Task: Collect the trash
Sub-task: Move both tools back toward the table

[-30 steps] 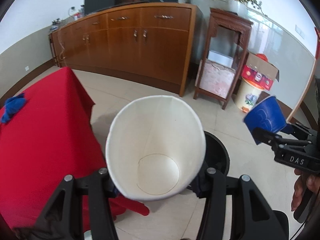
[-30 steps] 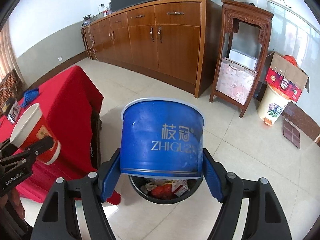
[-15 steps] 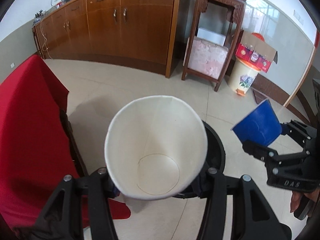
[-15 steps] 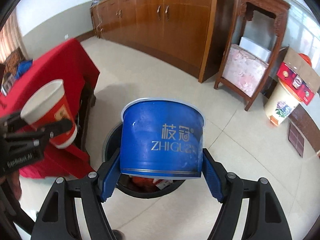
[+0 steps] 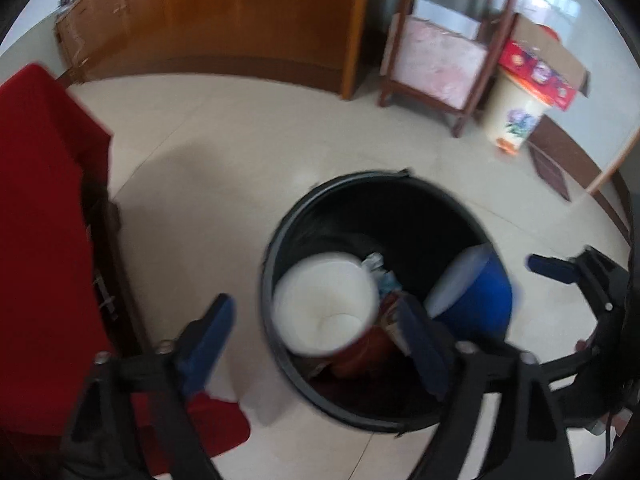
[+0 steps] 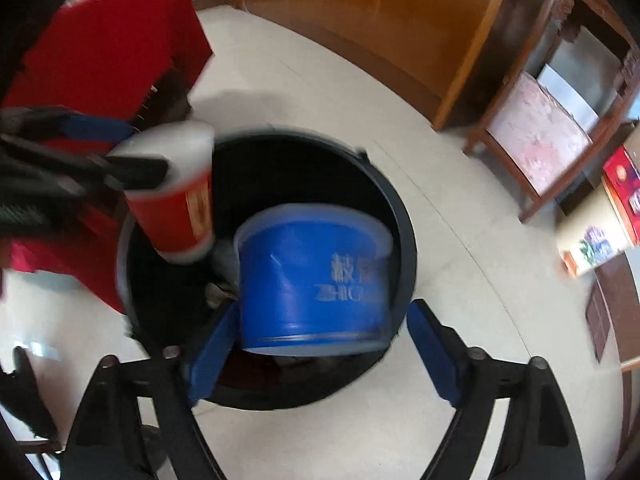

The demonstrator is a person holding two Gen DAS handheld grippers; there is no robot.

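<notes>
Left wrist view: left gripper (image 5: 320, 340) and right gripper (image 6: 320, 344), jaws just spread, released; red cup (image 5: 326, 312), blue tub (image 6: 312, 280) over black bin (image 5: 400, 196), frame centre.

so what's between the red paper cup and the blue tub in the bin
In the left wrist view, crumpled wrappers show between the red paper cup and the blue tub inside the black bin.
</notes>
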